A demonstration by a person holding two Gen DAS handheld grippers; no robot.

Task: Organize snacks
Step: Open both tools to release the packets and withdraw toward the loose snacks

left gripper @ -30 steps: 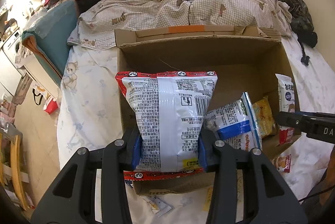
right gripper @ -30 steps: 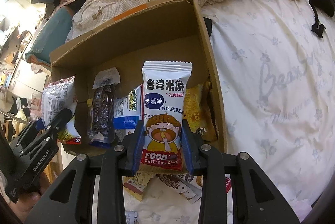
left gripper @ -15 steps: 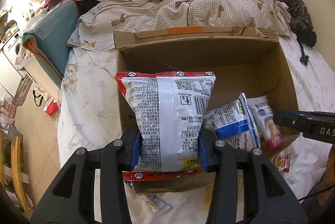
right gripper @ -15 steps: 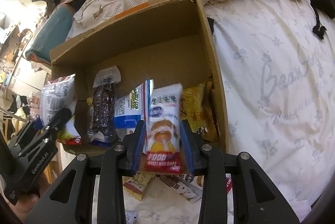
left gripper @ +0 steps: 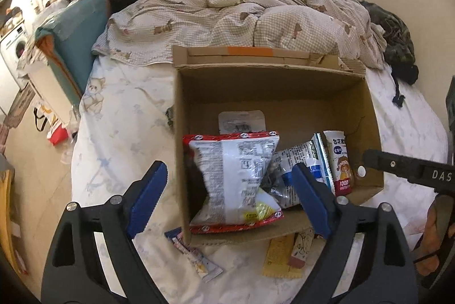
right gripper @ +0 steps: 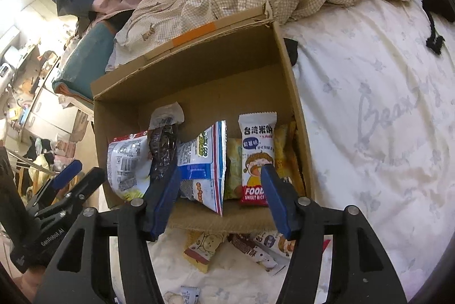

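Note:
An open cardboard box (left gripper: 273,93) (right gripper: 199,76) stands on the bed. A red-edged white snack bag (left gripper: 236,179) (right gripper: 125,161) leans in its left near corner. A white rice cake pack (left gripper: 339,161) (right gripper: 257,159) stands at the right, beside a blue-and-white pack (left gripper: 301,164) (right gripper: 202,161) and a dark pack (right gripper: 162,150). My left gripper (left gripper: 227,198) is open and empty, its jaws wide either side of the bag. My right gripper (right gripper: 220,196) is open and empty at the box's near wall.
Several loose snack packets (left gripper: 281,255) (right gripper: 202,250) lie on the white sheet (right gripper: 369,119) in front of the box. A checked quilt (left gripper: 256,16) is heaped behind the box. A teal cushion (left gripper: 71,31) sits at the bed's left edge, above the floor.
Both grippers opened. The left let the red-edged bag drop into the box's left corner. The right let the rice cake pack stand at the box's right side, then drew back.

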